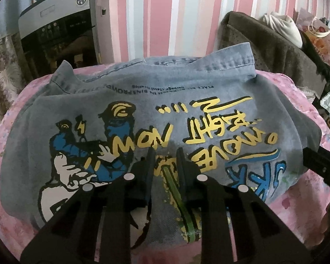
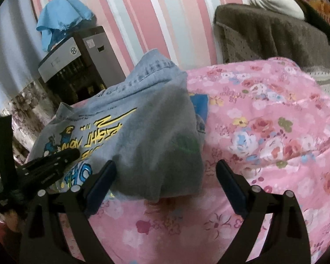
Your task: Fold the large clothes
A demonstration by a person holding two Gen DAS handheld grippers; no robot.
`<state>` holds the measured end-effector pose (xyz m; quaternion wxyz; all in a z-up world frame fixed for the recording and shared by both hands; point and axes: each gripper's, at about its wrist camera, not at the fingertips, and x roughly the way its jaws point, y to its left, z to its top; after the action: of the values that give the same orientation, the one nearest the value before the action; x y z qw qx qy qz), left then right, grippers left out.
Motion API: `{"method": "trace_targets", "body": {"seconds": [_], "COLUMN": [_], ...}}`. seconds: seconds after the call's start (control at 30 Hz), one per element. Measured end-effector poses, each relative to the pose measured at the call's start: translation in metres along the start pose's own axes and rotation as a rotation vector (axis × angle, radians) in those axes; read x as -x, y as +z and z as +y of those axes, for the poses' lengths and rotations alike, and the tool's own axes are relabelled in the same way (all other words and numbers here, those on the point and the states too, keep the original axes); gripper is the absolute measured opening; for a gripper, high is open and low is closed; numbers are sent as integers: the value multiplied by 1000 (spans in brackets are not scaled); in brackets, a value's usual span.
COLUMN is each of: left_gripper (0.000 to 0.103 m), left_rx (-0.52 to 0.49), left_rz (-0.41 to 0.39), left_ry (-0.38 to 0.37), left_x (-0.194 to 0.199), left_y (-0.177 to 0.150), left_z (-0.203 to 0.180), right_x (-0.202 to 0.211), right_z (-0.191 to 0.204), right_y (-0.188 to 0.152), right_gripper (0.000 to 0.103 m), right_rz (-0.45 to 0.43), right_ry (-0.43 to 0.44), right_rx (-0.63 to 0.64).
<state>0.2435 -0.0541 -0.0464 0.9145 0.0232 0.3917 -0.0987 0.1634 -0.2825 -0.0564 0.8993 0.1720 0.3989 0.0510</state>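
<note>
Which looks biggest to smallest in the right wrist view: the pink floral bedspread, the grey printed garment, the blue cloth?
1. Pink floral bedspread
2. Grey printed garment
3. Blue cloth

The blue cloth lies farther back, so it may be larger than it looks.

Brightness: dim, flat indoor light in both views; colours look muted and slightly grainy.
Light source: cannot tell; no lamp or window shows.
Shadows: soft and shallow; a dark patch lies on the grey garment [image 2: 165,154] in the right wrist view, and faint shade sits under its near edge on the pink floral bedding [image 2: 264,132].
Glare: slight sheen on the silver appliance [image 1: 55,15] panel.
Blur: left wrist view fairly sharp on the printed lettering; right wrist view softer, with the garment's print smeared.
Distortion: strong fisheye bend; the striped wall [image 1: 165,11] curves outward.
Edges: black vignette at the corners of both views.
</note>
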Motion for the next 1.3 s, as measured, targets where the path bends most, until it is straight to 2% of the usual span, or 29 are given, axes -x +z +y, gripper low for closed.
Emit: {"method": "trace_targets", "body": {"seconds": [0.07,0.17,0.37,0.4,0.53,0.63,0.7,0.8,1.03,1.23,1.3], "left_gripper": [18,19,19,19,20,19,19,20,20,19,19], "left_rx": [-20,-7,1,1,0,-1,-3,-2,-7,-7,-10], "left_rz": [-11,-9,-7,-7,-5,-4,-3,-2,3,42,47], "left_ry": [14,6,-4,-4,-5,-1,-1,-2,-3,-52,-39], "left_x": [0,1,1,1,1,0,0,0,0,4,12], "left_y": [-3,-3,-3,-3,-3,-3,-4,-3,-3,5,9], "left_z": [-4,-2,-1,-1,-1,-1,-1,-2,-2,9,21], "right_x": [-6,-16,-39,-43,-45,-40,-34,-24,2,7,9], "right_z": [-4,-12,-9,-5,9,23,33,43,80,110,118], "right_y": [0,2,10,12,19,24,26,32,43,51,52], "right_gripper": [101,101,99,92,77,61,46,36,30,25,24], "right_rz": [15,37,65,62,51,23,-3,-32,-89,-89,-90], "right_ry": [9,75,135,135,104,56,30,23,51,19,1], "right_rx": [-33,-93,-119,-99,-27,69,129,173,289,370,393]}}
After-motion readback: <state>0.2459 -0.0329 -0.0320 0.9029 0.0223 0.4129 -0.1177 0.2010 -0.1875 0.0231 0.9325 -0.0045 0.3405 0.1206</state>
